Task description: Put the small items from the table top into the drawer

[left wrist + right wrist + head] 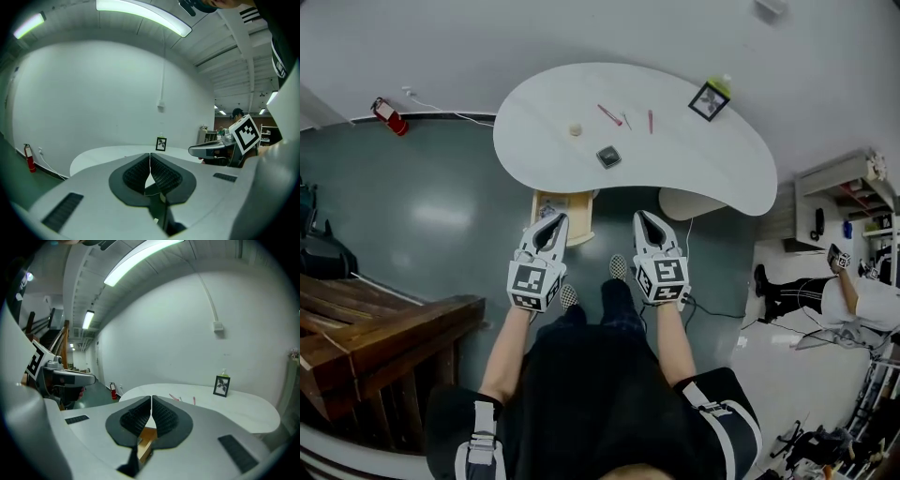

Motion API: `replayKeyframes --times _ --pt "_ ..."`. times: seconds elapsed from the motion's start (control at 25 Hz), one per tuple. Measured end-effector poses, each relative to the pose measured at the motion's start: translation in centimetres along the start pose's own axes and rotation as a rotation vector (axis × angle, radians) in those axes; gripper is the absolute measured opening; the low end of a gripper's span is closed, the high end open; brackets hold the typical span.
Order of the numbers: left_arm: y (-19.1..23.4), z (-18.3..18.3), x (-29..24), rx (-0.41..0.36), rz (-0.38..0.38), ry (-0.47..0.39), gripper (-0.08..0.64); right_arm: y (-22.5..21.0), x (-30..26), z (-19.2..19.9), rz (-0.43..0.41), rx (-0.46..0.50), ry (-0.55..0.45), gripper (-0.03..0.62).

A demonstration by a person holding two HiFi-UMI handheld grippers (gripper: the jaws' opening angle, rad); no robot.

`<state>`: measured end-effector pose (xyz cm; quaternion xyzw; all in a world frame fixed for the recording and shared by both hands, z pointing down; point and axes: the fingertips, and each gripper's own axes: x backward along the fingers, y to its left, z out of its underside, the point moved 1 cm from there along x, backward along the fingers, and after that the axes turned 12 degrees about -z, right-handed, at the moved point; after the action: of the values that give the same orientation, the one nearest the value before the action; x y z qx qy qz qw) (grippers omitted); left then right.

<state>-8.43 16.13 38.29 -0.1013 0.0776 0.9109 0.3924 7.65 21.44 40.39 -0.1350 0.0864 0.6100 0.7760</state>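
Observation:
On the white curved table (694, 159) lie a small cream cylinder (575, 129), a dark square item (608, 157), two red pens (609, 114) (651, 121) and a thin grey stick (626, 120). A wooden drawer (565, 214) stands pulled out below the table's near edge. My left gripper (553, 222) hovers shut just in front of the drawer, with nothing held. My right gripper (645, 218) is level with it to the right, also shut and empty. In the left gripper view the left gripper (150, 154) has its pads meeting. The right gripper (152, 397) points at the pens (174, 397), with drawer wood (147, 439) below.
A framed picture (709, 100) and a green bottle (724, 84) stand at the table's far right. A pale round seat (689, 202) sits under the table. A red fire extinguisher (389, 114) is by the wall, wooden steps (375, 337) at left, a seated person (853, 295) at right.

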Motion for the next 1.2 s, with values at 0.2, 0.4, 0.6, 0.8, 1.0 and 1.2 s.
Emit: replayKeyframes --times 0.2,0.4,0.6,0.8,1.0,1.2 --pt "1.0 -0.4 -4.8 0.005 -0.033 0.006 0.021 -3.5 -4.0 -0.8 -0.035 0.007 0.009 0.031" --pt "1.9 -0.3 -9.3 0.027 -0.093 0.042 0.021 -7.3 -8.4 -1.1 -0.096 0.019 0.048 0.032" --pt "2.6 1.2 -13.3 0.063 -0.142 0.087 0.021 -10.0 -12.8 0.6 -0.162 0.001 0.099 0.032" --pt "3.3 3.6 -15.8 0.095 -0.178 0.15 0.02 -11.6 -16.1 3.8 -0.203 -0.039 0.173 0.032" --pt "4.3 6.3 -17.9 0.132 -0.203 0.201 0.02 -13.0 -18.6 7.3 -0.226 -0.066 0.238 0.032" --pt "4.9 8.9 -20.0 0.156 -0.217 0.246 0.021 -14.2 -21.2 9.8 -0.26 -0.068 0.283 0.032"
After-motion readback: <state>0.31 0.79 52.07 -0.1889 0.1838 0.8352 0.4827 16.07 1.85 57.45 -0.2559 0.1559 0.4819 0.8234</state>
